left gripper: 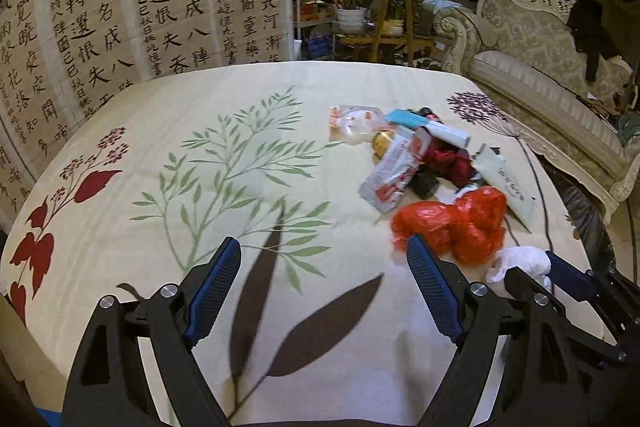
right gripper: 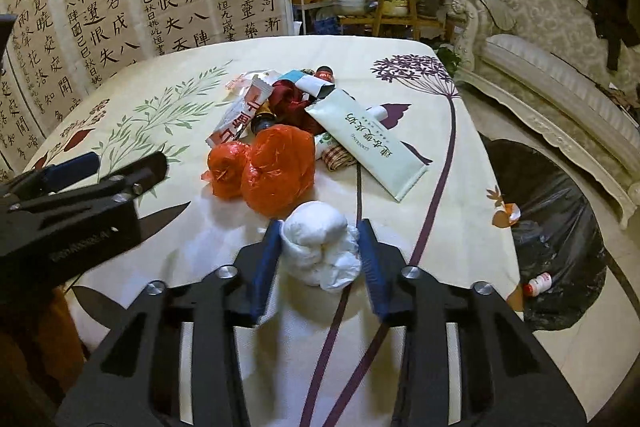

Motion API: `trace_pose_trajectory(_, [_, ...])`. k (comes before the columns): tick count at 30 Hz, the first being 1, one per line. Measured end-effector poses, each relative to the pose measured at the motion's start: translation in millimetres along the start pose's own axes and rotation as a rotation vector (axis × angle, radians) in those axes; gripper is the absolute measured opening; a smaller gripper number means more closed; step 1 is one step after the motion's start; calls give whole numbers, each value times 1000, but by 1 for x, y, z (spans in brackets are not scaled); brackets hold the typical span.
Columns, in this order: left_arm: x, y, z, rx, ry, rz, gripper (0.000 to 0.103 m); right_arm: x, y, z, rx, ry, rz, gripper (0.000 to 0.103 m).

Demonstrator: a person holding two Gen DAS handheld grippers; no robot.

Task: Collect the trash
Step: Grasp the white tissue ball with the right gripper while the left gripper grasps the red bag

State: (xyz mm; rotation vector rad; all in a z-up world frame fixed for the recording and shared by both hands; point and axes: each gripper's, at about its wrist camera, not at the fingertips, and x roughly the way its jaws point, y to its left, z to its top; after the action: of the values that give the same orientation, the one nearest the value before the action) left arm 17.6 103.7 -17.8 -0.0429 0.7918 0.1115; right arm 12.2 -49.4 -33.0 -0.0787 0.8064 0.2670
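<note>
Your right claw (right gripper: 320, 251) pinches the white wad (right gripper: 320, 251), nearest you of the trash pile (right gripper: 304, 131) on the tabletop (right gripper: 460, 155), because the bin bag (right gripper: 560, 239) waits right of that pile. Your left claw (left gripper: 324, 263) hovers spread and empty, left of the pile.

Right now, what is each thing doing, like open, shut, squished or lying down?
left gripper: jaws wide open, holding nothing.
right gripper: jaws on both sides of the white wad; whether they squeeze it, cannot tell.
white wad: crumpled, on the table.
orange bag: scrunched into a lump, lying on the table.
pale green packet: lying flat, end torn open.
black trash bag: open beside the table, a small bottle inside.
</note>
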Motion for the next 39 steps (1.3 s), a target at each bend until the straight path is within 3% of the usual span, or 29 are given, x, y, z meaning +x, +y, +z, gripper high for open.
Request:
trace_pose_trajectory(15, [5, -56, 7, 59, 2, -95, 84, -23, -61, -4, 123, -48, -100, 35])
trace_pose_trajectory(29, [29, -81, 12, 91, 51, -99, 84, -20, -89, -9, 181, -52, -117, 35])
trace_pose_trajectory(32, [32, -81, 10, 96, 64, -99, 68, -19, -91, -9, 184, -50, -116, 35])
trace_pose_trajectory(39, [29, -85, 8, 112, 44, -99, 65, -19, -95, -9, 190, -51, -117, 35])
